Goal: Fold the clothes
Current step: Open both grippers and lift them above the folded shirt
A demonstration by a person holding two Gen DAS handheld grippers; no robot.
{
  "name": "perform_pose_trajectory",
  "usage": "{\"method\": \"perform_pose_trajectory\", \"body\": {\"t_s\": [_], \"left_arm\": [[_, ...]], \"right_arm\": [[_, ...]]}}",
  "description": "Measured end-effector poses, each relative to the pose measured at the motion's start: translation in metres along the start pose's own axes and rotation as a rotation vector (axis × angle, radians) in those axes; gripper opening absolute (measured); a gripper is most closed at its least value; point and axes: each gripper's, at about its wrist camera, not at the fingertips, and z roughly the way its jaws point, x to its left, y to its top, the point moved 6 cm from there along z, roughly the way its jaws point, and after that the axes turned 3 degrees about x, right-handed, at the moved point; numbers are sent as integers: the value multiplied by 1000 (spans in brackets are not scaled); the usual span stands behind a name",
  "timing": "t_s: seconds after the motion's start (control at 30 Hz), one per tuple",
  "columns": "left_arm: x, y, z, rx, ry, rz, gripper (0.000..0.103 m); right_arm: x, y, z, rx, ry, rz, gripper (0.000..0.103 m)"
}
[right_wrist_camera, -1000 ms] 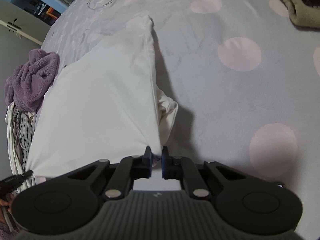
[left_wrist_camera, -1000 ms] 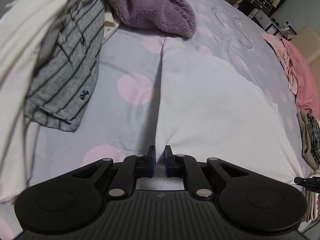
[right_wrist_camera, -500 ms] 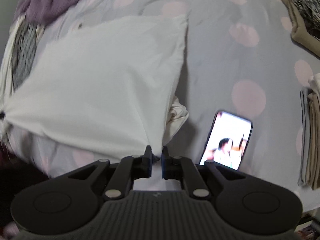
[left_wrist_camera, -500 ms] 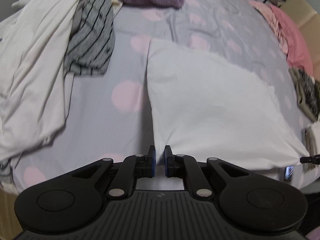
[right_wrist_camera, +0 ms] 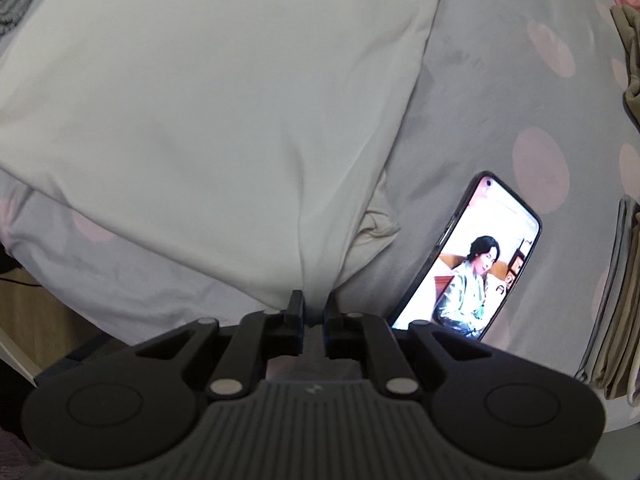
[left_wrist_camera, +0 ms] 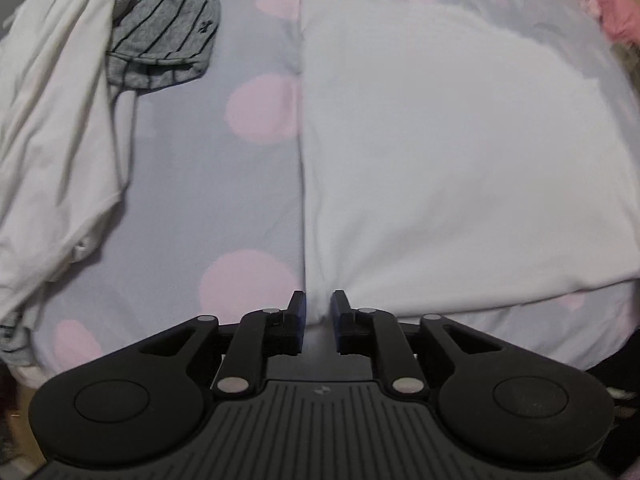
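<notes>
Both hand-held grippers clenching corners of the white garment (left_wrist_camera: 460, 152): left hand-held gripper (left_wrist_camera: 318, 312) pinching the near left corner, right hand-held gripper (right_wrist_camera: 314, 307) pinching the near right corner, cloth bunching into a few creases between its fingers. Garment lying spread over the bed (left_wrist_camera: 208, 184), a grey cover with pink dots, its near edge being pulled toward the bed's front edge.

Compared with a second ago, both views sitting lower and closer over the garment, which is now filling far more of each picture. Purple fleece, plain in the left view a second ago, no longer showing there; grey striped garment (left_wrist_camera: 164, 28) now sitting up in the top-left corner, with a white cloth (left_wrist_camera: 52, 112) draping down the left side beside it. Pink bedding (left_wrist_camera: 616, 12) reduced to a blurred patch at the top right.

In the right view, a phone (right_wrist_camera: 476, 264) with a lit screen lying on the bed just right of the pinched corner, absent a second ago, seen half a second ago and now larger. Folded stack (right_wrist_camera: 616, 312) of beige and grey items lying at the right edge; wooden floor showing at the lower left.
</notes>
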Motion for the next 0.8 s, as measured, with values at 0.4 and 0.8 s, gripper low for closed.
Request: {"method": "perform_pose_trajectory", "body": {"t_s": [0.4,0.8], "left_arm": [[-8,26,-6,-104,34,0,41],[-31,81,13,-245,-6,40,41]], "right_arm": [[-28,53,-80,-171,-152,-59,37],[-70,116,-64,-354,-10,129,44]]}}
